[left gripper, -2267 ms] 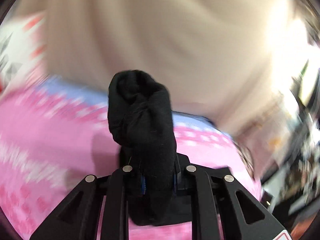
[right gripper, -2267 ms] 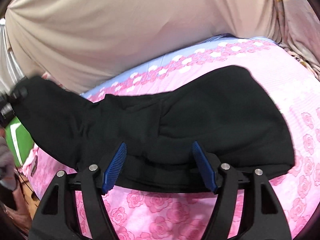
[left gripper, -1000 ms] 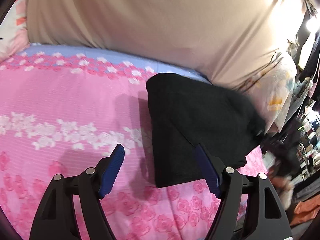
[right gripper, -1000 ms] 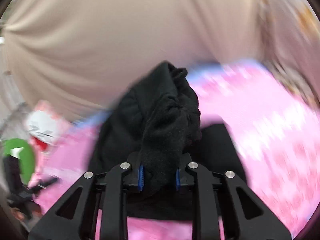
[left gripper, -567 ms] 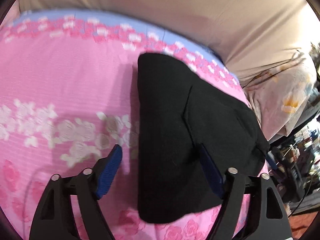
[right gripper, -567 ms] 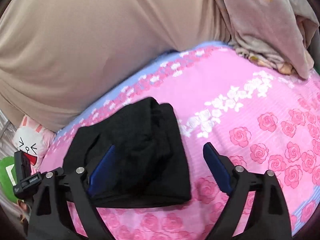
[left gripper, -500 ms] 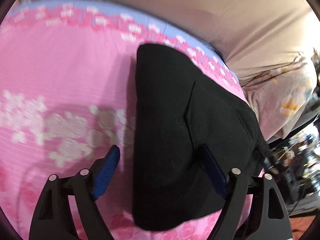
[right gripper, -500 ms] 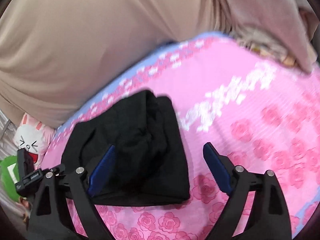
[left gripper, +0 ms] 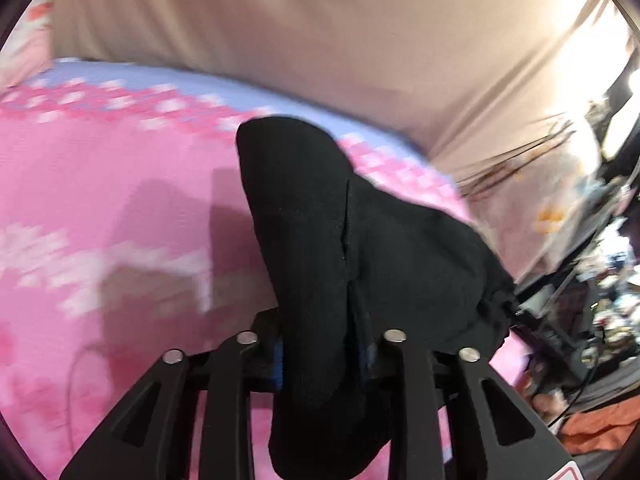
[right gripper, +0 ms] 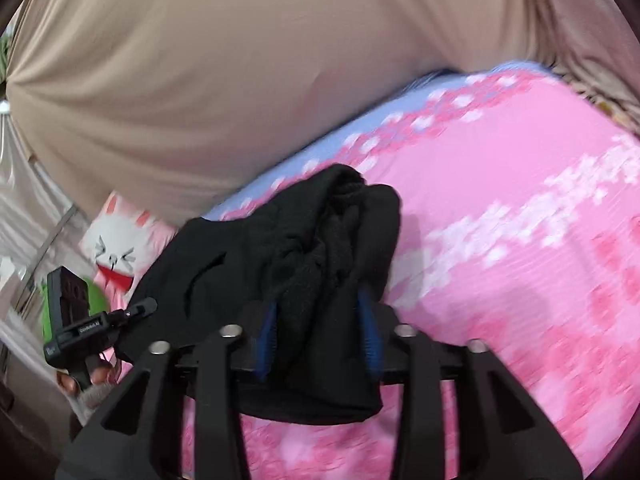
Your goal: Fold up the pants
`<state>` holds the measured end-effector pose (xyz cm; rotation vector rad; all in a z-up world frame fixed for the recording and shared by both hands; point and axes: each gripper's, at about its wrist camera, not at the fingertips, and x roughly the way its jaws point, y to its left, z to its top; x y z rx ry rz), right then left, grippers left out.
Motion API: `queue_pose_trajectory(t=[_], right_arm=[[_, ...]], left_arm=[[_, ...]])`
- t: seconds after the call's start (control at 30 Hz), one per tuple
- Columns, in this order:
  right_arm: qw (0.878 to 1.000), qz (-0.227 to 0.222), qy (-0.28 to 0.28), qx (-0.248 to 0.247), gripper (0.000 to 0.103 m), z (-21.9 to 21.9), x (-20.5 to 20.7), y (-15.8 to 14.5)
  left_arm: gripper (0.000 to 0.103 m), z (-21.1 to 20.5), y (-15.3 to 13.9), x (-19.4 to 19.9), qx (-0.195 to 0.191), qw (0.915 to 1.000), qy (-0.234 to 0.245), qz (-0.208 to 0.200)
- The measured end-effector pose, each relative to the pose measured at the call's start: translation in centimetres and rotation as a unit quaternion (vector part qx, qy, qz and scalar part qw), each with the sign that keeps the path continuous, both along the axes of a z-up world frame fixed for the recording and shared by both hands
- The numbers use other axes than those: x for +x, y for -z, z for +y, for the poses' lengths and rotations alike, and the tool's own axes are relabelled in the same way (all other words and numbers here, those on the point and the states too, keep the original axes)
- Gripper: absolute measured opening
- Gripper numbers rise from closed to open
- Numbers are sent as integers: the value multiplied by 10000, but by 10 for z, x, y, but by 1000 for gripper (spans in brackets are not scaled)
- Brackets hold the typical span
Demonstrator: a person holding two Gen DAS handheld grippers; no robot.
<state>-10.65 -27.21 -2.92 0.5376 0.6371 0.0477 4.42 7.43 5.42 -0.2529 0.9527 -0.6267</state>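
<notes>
Here both tongs are clenched on the black pants (left gripper: 360,264): the left gripper (left gripper: 320,354) pinches a thick fold at 6 o'clock of its view, and the right gripper (right gripper: 318,336) bites a bunched edge at 6 o'clock of its own. The pants hang partly lifted over the pink bedspread (right gripper: 500,208), with a rabbit pillow (right gripper: 120,240) at 9 o'clock. For a neat fold, I would carry the 2 gripped edges level, keep the cloth taut between them, and release only once the layers lie flat.
</notes>
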Motion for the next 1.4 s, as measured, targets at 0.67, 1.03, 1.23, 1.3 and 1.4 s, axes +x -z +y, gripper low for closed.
queue_pose_trajectory(t=[0.67, 1.03, 1.23, 1.3, 1.4], right_arm=[[9984, -25, -465, -315, 22, 66, 30, -26], [9899, -225, -1397, 71, 23, 91, 47, -80], [9916, -360, -1245, 8, 43, 76, 34, -73], [9941, -442, -952, -259, 74, 69, 21, -69], [9893, -241, -882, -1141, 74, 89, 12, -48]], left_arm=[[65, 11, 4, -67, 800, 9923, -257, -907], [87, -113, -9, -90, 1296, 9651, 801, -2130], [10, -76, -10, -40, 637, 9880, 491, -1322], [9, -34, -30, -34, 290, 9902, 186, -1353], [9, 23, -58, -34, 90, 9871, -336, -1566]])
